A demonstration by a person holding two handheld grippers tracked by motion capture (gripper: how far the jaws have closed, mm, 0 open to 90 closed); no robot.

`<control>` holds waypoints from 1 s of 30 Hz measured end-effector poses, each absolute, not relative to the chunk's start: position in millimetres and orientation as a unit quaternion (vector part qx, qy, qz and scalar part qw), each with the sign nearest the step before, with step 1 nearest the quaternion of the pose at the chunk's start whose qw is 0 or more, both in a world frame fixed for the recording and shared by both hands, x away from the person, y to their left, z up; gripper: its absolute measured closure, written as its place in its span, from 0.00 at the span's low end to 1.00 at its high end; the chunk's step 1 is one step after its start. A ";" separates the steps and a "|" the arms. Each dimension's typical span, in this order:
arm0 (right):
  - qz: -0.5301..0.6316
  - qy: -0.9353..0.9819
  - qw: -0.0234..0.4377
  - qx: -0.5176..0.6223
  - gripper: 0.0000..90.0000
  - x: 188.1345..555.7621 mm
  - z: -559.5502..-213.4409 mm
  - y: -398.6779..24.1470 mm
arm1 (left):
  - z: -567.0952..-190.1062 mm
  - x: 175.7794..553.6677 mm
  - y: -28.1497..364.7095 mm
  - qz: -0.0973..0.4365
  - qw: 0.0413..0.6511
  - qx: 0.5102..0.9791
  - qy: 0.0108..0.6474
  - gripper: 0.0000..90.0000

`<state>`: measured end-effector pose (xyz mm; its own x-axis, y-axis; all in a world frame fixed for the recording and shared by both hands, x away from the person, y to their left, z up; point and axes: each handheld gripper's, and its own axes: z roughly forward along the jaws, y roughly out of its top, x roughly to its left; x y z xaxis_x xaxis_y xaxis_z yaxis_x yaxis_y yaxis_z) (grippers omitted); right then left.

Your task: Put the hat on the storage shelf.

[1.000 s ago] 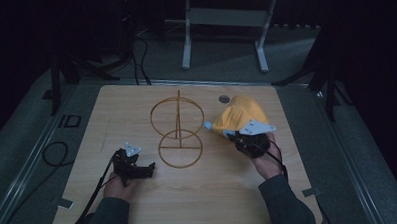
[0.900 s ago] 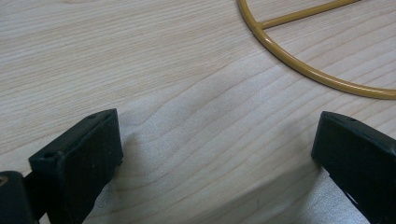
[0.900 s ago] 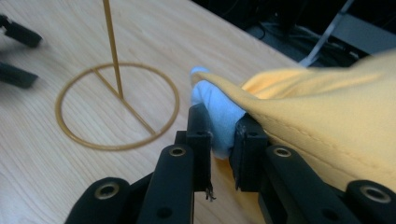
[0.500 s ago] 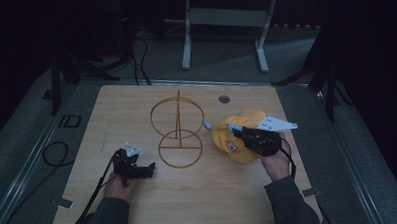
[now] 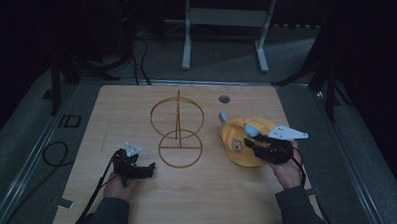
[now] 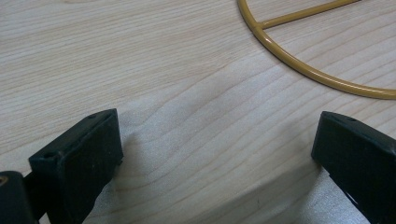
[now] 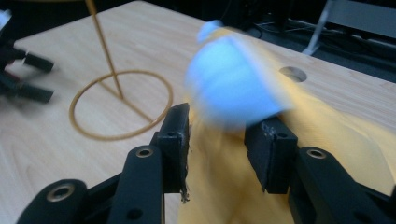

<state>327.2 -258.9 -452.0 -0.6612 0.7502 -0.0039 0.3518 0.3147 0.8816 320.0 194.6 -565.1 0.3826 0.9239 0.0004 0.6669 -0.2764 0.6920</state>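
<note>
Yellow fabric cap with a pale blue brim lies on the light wooden surface, just right of the gold wire stand of two rings. Right tongs have just been opening, apparently released, cap fabric between the jaws. Left tongs rest spread over bare wood.

Wide-apart jaws of the left hand-held gripper over bare wooden table, gold wire ring beyond.
</note>
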 end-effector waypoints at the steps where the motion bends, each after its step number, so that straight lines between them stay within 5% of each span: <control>1: 0.467 0.785 0.211 0.347 0.66 326.0 -452.6 -258.5 | -565.1 320.1 194.6 0.207 0.310 0.772 0.515 0.02; 30: 0.382 0.827 0.235 0.338 0.64 350.2 -423.3 -263.3 | -564.9 320.1 194.6 0.206 0.310 0.771 0.516 0.02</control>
<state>350.2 -263.3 -423.3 -0.6609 0.7391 -0.1299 0.3805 0.4792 0.7909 320.1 194.6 -564.9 0.3825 0.9240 -0.0020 0.6678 -0.2750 0.6917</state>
